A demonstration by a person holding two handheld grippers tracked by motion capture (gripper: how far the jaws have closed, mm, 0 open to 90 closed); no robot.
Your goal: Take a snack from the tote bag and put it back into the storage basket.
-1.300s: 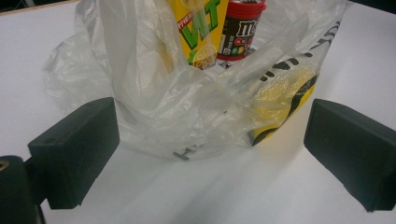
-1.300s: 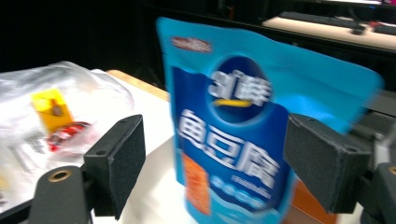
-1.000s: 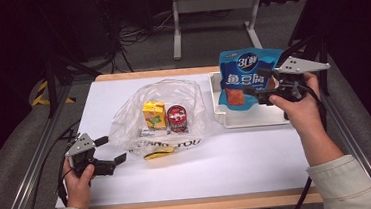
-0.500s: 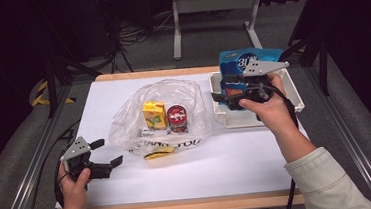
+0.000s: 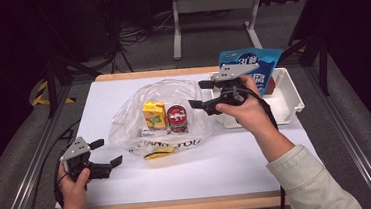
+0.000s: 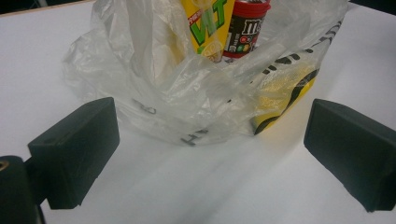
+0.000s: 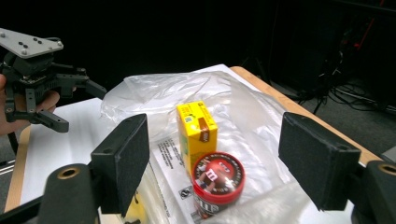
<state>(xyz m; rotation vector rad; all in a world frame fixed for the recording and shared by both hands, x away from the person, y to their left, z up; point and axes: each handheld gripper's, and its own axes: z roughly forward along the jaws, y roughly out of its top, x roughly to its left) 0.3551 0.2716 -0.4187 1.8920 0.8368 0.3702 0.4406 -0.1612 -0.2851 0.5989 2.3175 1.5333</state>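
Right gripper closing in on the bag's contents; left gripper idle at the near-left corner.

I hold the right gripper (image 5: 199,94) above the far-right edge of the clear plastic bag (image 5: 160,117), jaws apart with nothing between them, though they have just narrowed slightly. In the right gripper view they frame the yellow juice carton (image 7: 196,132) and the red candy tub (image 7: 218,183), which stand touching each other inside the bag on the white table (image 5: 237,155). The left gripper (image 5: 106,153) rests near the table's near-left corner, jaws wide and empty, facing the bag's printed edge. My assessment: I should enter through the bag's mouth, keep the pads off the loose film, and centre on one item only. The blue pouch (image 5: 250,64) stands in the white tray (image 5: 289,107).
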